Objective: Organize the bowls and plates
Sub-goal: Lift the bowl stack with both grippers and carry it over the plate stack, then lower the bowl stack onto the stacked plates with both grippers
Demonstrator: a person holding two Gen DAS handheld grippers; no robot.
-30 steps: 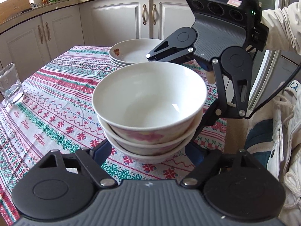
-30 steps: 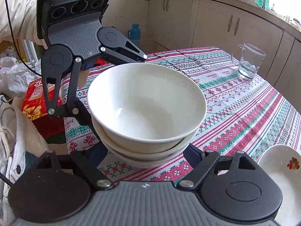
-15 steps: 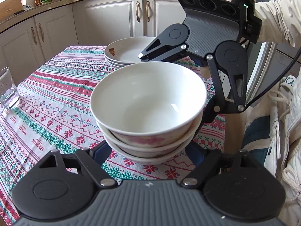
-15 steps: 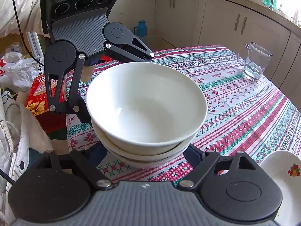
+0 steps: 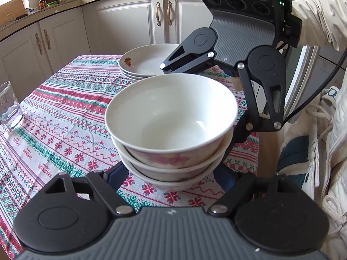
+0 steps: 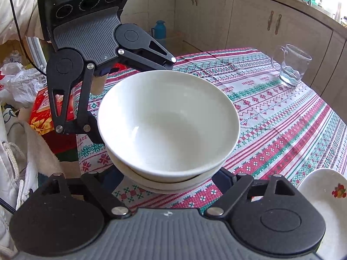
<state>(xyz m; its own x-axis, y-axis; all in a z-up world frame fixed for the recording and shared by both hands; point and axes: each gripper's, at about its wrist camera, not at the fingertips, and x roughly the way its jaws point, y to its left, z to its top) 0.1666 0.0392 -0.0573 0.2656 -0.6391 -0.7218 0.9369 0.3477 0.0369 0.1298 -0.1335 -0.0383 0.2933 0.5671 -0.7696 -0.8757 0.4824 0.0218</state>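
A stack of three white bowls point(image 5: 171, 127) with pink flower prints is held between both grippers, close above the patterned tablecloth point(image 5: 65, 117). My left gripper point(image 5: 171, 175) spans the stack's lower bowls from the near side, jaws wide. My right gripper point(image 6: 169, 177) spans it from the opposite side; the stack also shows in the right wrist view point(image 6: 169, 125). Each gripper's fingertips are hidden behind the bowls. A stack of white plates point(image 5: 147, 62) with a fruit print sits at the far table edge, also showing in the right wrist view point(image 6: 325, 203).
A glass mug point(image 6: 290, 65) with water stands on the table; it shows at the left edge of the left wrist view point(image 5: 9, 106). White cabinets point(image 5: 121, 21) lie behind the table. A red box point(image 6: 43, 110) and bags sit beside the table edge.
The bowl stack and both grippers have shifted slightly toward the plates and a little lower. The hold on the stack is unchanged.
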